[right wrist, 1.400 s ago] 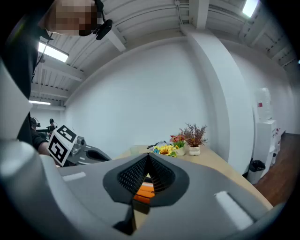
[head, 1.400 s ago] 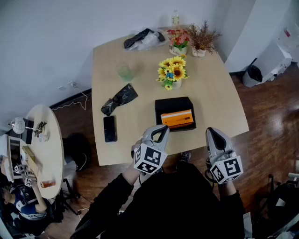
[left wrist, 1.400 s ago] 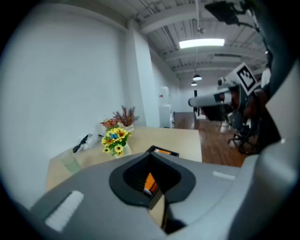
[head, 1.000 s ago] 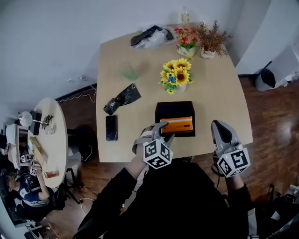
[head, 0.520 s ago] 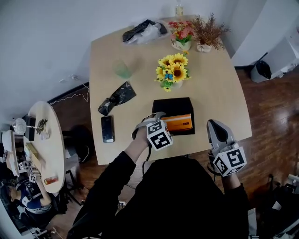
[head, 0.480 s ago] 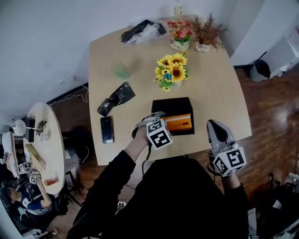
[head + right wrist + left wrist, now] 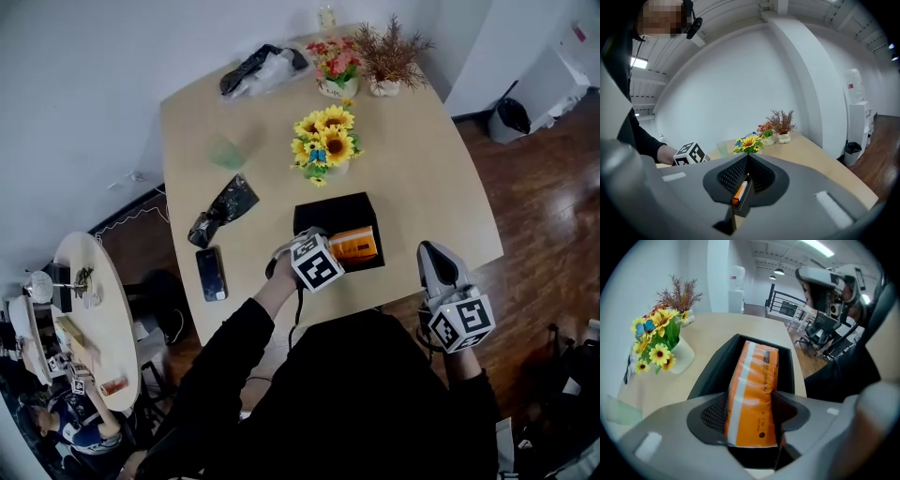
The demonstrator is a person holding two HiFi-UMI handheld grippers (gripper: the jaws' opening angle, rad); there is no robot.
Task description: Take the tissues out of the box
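The left gripper (image 7: 750, 414) has its jaws set on either side of the orange tissue pack (image 7: 754, 385). Both pads press against the pack's long sides near the end closest to the tool, so I judge that it is gripped, though the squeeze looks light. The pack stands on edge inside the black box (image 7: 715, 369) and runs straight ahead of the jaws. Its far end is deep in the box, and the box walls rise on both sides of the tool. From the head view, the left gripper (image 7: 328, 248) reaches over the near rim of the box (image 7: 323, 206), with the tissue pack (image 7: 356, 244) just past its tips. The right gripper (image 7: 429, 255) hangs off to the right of the box and back from it, beyond the table (image 7: 422, 159) edge. In the right gripper view, the right gripper (image 7: 747, 161) has its jaws drawn together on nothing. The box and a sliver of orange show ahead of it and to its left. As I read it, the reach and the grasp are done, but the removal is not, since the pack is still fully inside the box. What remains is to lift it clear of the walls and set it down on the table.
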